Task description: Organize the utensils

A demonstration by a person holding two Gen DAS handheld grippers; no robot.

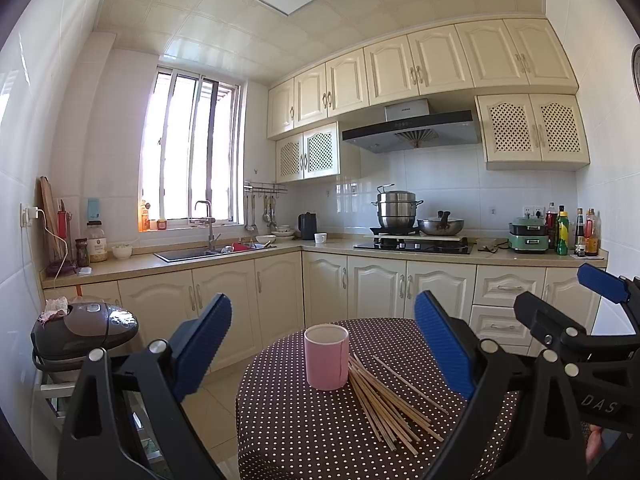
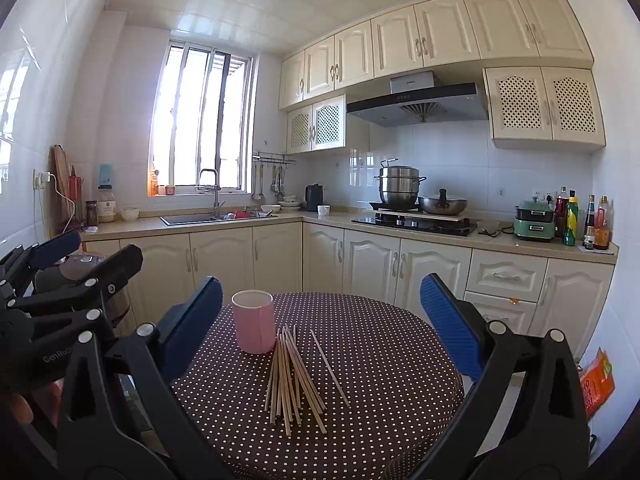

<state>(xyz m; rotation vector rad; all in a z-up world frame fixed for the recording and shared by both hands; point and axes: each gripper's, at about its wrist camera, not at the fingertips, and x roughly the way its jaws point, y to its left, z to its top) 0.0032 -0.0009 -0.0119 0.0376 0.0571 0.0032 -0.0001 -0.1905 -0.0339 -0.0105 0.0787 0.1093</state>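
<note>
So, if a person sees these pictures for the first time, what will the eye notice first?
Probably the pink cup standing upright on the round polka-dot table, with a loose pile of wooden chopsticks lying beside it, right of its base. Next come the blue pads of the open left hand-held gripper and the open right hand-held gripper, both empty, framing the table.

The left claw (image 1: 322,344) and the right claw (image 2: 320,324) both hover side by side with blue-padded jaws spread wide and nothing between them, fingertips (image 1: 594,446) gripping the right one's handle.
</note>
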